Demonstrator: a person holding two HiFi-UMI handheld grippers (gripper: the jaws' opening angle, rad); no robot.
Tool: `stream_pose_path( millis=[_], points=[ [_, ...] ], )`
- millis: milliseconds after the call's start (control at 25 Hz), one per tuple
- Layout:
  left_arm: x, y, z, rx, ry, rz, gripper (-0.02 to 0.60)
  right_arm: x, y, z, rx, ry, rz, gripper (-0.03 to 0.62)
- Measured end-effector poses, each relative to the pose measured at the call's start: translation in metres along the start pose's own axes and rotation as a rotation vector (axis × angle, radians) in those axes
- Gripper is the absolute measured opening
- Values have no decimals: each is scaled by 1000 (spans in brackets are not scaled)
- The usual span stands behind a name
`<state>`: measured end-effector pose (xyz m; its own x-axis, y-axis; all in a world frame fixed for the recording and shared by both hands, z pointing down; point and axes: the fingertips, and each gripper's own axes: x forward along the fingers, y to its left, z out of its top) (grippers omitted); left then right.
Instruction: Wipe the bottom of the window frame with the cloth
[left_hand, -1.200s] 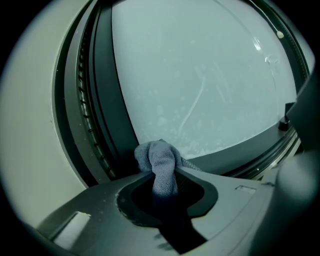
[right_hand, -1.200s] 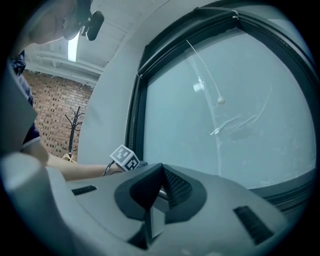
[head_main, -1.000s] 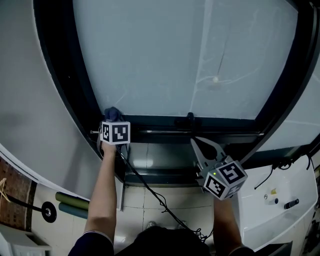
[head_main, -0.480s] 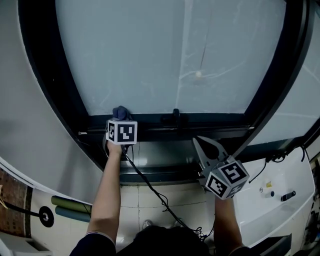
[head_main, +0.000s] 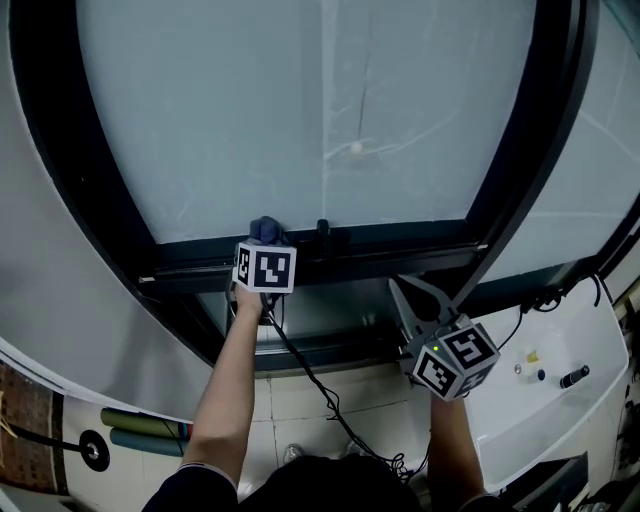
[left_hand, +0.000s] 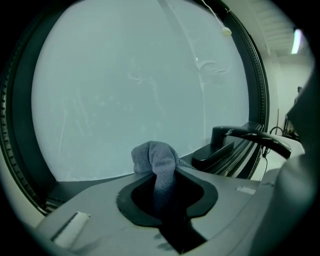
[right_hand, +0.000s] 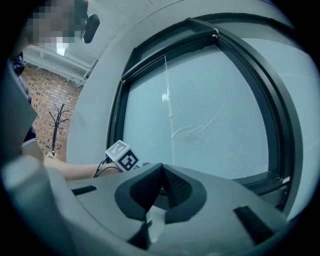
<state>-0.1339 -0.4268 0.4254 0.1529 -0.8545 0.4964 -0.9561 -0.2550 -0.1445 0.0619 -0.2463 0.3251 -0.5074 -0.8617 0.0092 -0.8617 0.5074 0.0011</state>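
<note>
Cloth (left_hand: 155, 157) is seen clamped in the left gripper (left_hand: 165, 186) and pressed on the window frame's bottom rail (head_main: 410, 243), just left of the latch handle (head_main: 322, 232). The right gripper (right_hand: 161, 172) is held closed and empty below. The stretch toward the right corner is judged still to be wiped.

In the head view the left gripper (head_main: 266, 250) hides most of the cloth (head_main: 266, 229); the window frame (head_main: 60, 150) is cut off at the top edge.

Head view looks steeply down on the window frame (head_main: 400, 248); left gripper view sits close against it, right gripper view farther back. All 3 share the glass (head_main: 250, 110).
</note>
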Motion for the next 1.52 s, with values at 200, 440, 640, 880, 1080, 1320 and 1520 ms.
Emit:
stream_pose_path(
  millis=[200,440,640,880,1080,1320,1520],
  points=[
    [5,-28,7,11,-1,-39,76,-14,-13,-1,6,-1,-31,2],
    [5,-29,8,43,-9,-43,75,-17,-15,1,-1,2,-30,2],
    [2,-18,2,67,3,-38,75,-13,-8,4,-4,-7,-19,2],
    [-5,16,-7,50,19,10,75,-4,6,-1,4,2,3,2],
    [-14,68,-22,27,42,103,75,16,28,-3,0,5,53,2],
    [-27,126,-39,36,73,215,75,36,52,-3,5,0,105,2],
    [-39,174,-56,26,110,329,75,51,69,0,2,-9,145,2]
  ],
)
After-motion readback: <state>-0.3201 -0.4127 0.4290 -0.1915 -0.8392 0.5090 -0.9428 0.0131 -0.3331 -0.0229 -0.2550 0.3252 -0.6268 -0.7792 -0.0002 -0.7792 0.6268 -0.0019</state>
